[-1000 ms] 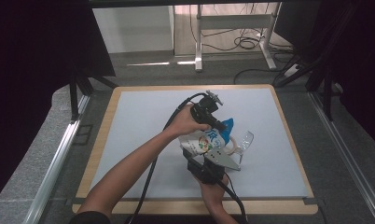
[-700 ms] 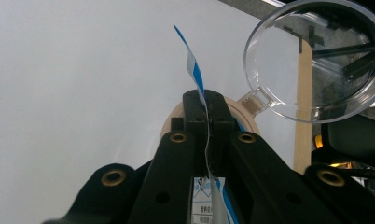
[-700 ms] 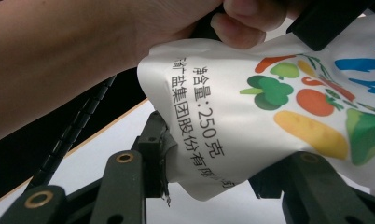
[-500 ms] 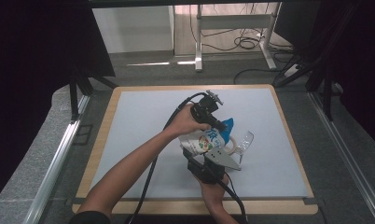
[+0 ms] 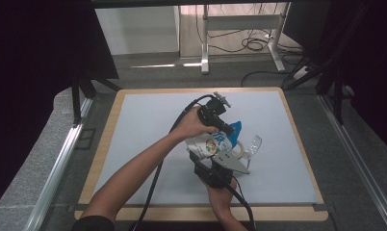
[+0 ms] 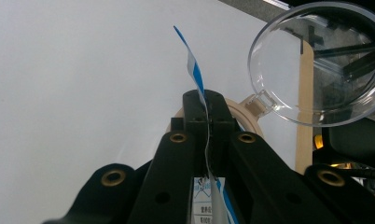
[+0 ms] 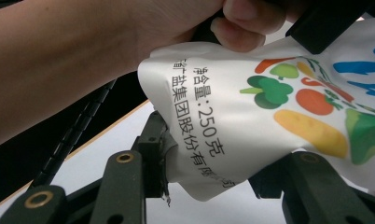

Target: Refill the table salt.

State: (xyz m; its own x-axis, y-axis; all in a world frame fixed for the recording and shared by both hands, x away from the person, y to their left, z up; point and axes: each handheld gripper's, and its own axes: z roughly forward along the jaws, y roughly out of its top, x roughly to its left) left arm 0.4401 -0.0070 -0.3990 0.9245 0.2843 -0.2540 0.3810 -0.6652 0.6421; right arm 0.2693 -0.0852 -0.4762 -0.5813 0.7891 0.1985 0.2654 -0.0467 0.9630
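A white pouch printed with vegetables and a blue top hangs over the mat, held between both grippers. My left gripper is shut on the pouch's thin blue top edge, which stands pinched between the jaws of the left gripper. My right gripper comes from below and grips the pouch's bottom corner. In the right gripper view the pouch bulges between the jaws of the right gripper. A beige container with a clear hinged lid sits just under the pouch, its lid flipped open.
A pale blue mat covers a wood-edged board. Black frame legs and metal rails flank the board. Cables trail from both grippers toward the near edge. A hand is close above the pouch.
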